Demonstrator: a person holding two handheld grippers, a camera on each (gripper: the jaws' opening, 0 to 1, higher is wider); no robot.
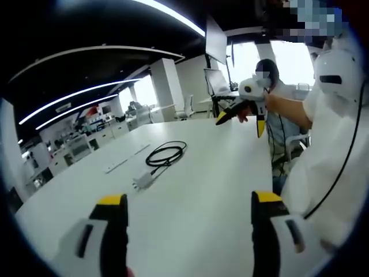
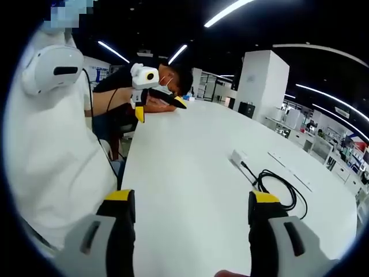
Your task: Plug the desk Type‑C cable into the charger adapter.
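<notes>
Type-C cable (image 1: 167, 154) lies coiled on the white desk (image 1: 219, 190), well ahead of the left hand-held gripper (image 1: 187, 231), whose jaws stand apart, released and grasping nothing. Charger adapter (image 1: 142, 181) lies just beside the coil, on its nearer side. The right hand-held gripper (image 2: 190, 231) is likewise spread wide and bare, with the cable ahead to its right. A person in white (image 2: 52, 156) holds both tools over the desk edge.

left tongs (image 1: 187, 216) open | cable (image 1: 166, 154), adapter (image 1: 142, 181) on table (image 1: 219, 173)
</notes>
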